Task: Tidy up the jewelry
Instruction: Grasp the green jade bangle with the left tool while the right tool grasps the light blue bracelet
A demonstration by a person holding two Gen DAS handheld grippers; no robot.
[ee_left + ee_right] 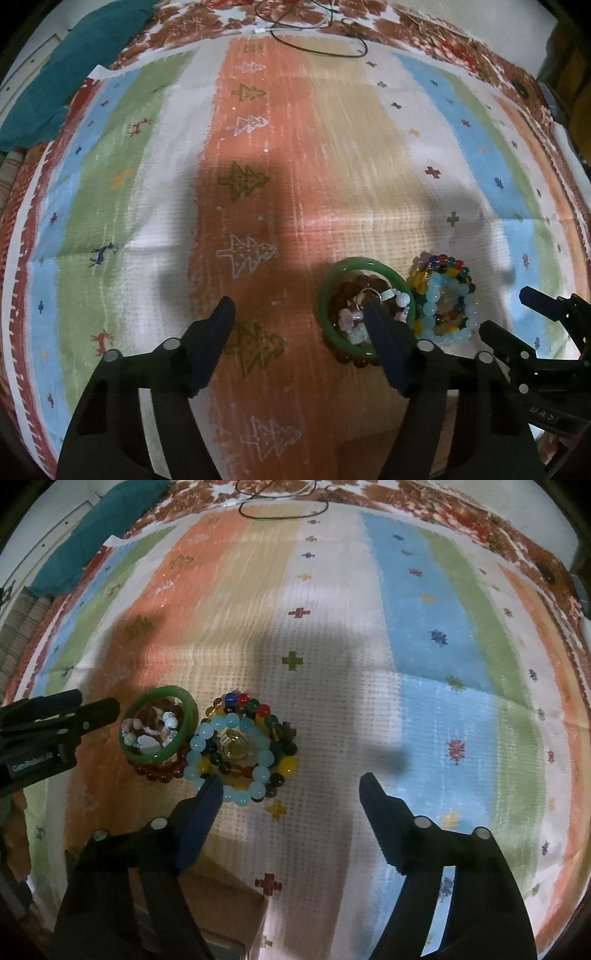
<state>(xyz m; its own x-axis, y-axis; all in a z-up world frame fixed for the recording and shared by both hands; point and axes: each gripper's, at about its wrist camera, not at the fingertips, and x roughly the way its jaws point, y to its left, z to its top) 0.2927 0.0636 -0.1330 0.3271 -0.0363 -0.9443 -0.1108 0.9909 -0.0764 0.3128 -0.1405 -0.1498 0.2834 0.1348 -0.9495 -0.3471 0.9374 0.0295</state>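
The jewelry sits in two tidy heaps: a green bangle [158, 725] ringing dark red beads and pale trinkets at the left-centre of the right wrist view, and just beside it a pale blue bead bracelet [231, 758] over multicoloured beads. Both lie on the striped cloth [369, 646]. The left gripper [299, 306] is spread wide, one finger over the bangle's contents; the right gripper [290, 784] is likewise spread, one finger at the blue bracelet's edge. I'd say any pick should pinch a single strand slowly, lifting straight up so neighbouring beads stay put.
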